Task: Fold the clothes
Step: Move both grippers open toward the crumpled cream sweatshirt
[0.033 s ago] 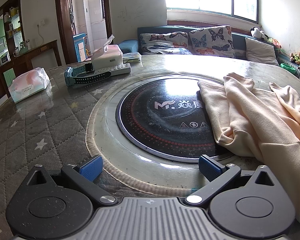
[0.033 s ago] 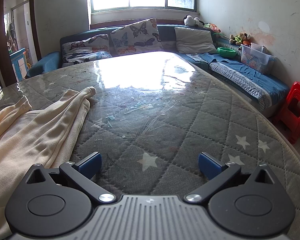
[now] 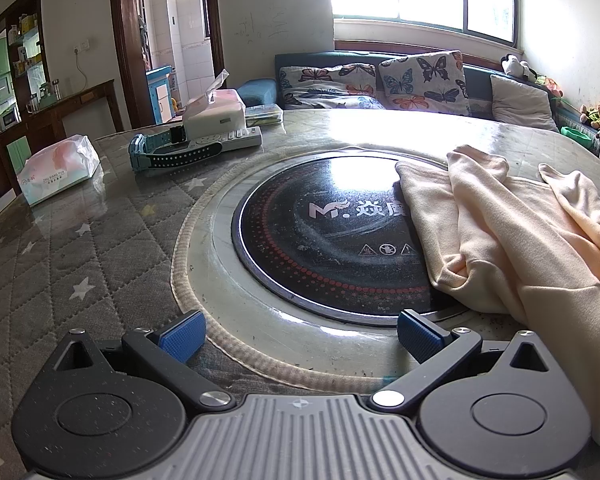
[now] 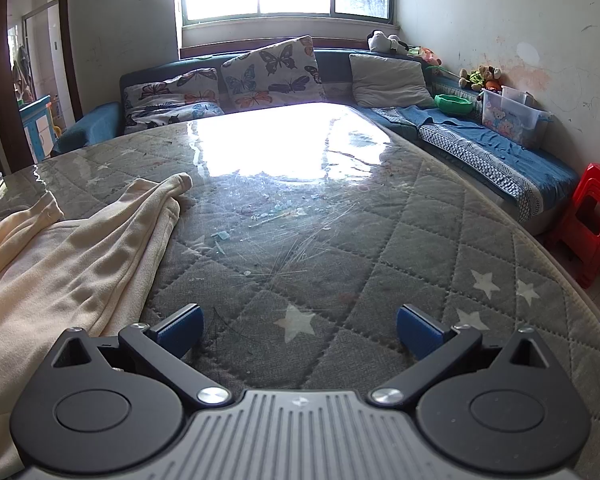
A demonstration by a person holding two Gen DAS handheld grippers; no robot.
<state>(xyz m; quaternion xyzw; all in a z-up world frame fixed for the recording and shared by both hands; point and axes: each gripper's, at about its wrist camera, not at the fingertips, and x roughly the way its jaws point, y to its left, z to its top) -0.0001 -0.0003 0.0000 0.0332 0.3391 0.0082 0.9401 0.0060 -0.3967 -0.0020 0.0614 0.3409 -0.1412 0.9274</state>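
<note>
A large round table [image 4: 380, 240], covered with grey quilted star-print fabric under a clear glossy sheet, fills both views. Behind it, a dark blue corner sofa [image 4: 480, 148] carries butterfly-print cushions [image 4: 272, 72] and one plain grey cushion [image 4: 388, 80].

The task item is a cream-coloured soft fabric garment [image 3: 512, 248], lying rumpled and unfolded on the table. In the left wrist view it occupies the right side and overlaps the right edge of a round black glass induction cooktop [image 3: 324, 236] set into the table centre. In the right wrist view the same garment [image 4: 68, 264] covers the left side, with one sleeve-like end reaching toward the table centre.

The left gripper [image 3: 298, 330] stands with its blue-padded fingers spread wide, holding nothing, above the near rim of the cooktop; the garment lies just beside its right finger. The right gripper [image 4: 298, 330] is likewise spread wide and holds nothing, above bare quilted fabric, with the garment edge just beside its left finger.

Smaller items, far left of the table: a soft white tissue pack [image 3: 58, 170], a white tissue box [image 3: 214, 114], a grey remote control [image 3: 228, 142] and a blue wristwatch [image 3: 156, 152]. A red plastic stool [image 4: 592, 220] stands on the floor to the right.
</note>
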